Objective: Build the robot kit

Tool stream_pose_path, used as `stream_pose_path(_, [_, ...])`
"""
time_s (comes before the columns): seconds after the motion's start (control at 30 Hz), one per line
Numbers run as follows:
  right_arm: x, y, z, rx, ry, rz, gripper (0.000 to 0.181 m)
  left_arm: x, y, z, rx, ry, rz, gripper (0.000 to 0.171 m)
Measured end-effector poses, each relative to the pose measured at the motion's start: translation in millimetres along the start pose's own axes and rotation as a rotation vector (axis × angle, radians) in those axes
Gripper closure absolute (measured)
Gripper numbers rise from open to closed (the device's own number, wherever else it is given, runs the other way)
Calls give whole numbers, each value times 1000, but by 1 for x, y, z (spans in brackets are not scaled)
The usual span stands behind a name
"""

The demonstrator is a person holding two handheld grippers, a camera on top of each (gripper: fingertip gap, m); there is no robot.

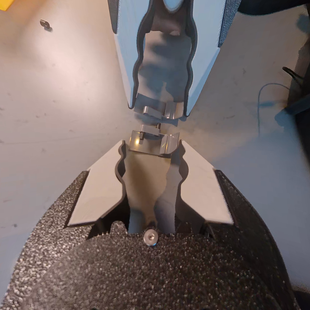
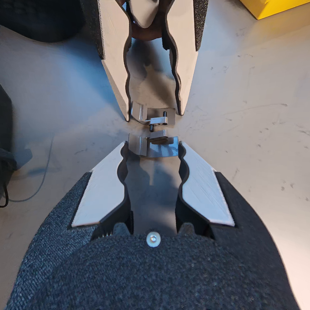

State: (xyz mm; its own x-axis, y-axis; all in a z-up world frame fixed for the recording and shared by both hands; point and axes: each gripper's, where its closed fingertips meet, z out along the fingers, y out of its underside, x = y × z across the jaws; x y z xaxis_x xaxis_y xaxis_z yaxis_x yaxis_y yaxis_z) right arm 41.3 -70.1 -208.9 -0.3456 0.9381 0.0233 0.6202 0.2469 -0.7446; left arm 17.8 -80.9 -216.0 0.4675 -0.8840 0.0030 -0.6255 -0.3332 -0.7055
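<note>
Right in the middle of the pale tabletop [image 1: 67,100], tip to tip, are two bent metal brackets, each with a small grey link and black pin: the left gripper [image 1: 152,142] is clamped on one bracket [image 1: 147,144], and the right gripper [image 2: 152,142] pinches the other bracket [image 2: 156,147]. The two nearly touch. Further out there's one small dark loose part [image 1: 45,23], one thin cable [image 2: 45,176] and one yellow box [image 2: 276,10].

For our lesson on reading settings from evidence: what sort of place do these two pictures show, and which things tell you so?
Probably a workshop bench or lab table. The pale tabletop is scuffed, each gripper holds a small metal hinge part, and a thin cable and a yellow box lie nearby.
</note>
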Motion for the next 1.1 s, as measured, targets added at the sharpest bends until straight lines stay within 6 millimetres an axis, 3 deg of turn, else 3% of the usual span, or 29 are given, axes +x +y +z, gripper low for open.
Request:
stream_pose_path(0.5, [-3, 0, -1, 0, -18, -8, 113, 3, -1, 0, -6, -41, -32, 115])
stream_pose_path(0.67, [-3, 3, -5, -6, -31, -2, 116, 11, 0, -2, 6, 18, -28, 105])
stream_pose_path(0.93, [-10, -1, -14, 39, -89, 5, 126, 17, -5, -19, 73, 101, -46, 116])
stream_pose_path(1.1, [-5, -9, -25, 111, -113, 58, 132, 3, -11, -34, 154, 79, -100, 126])
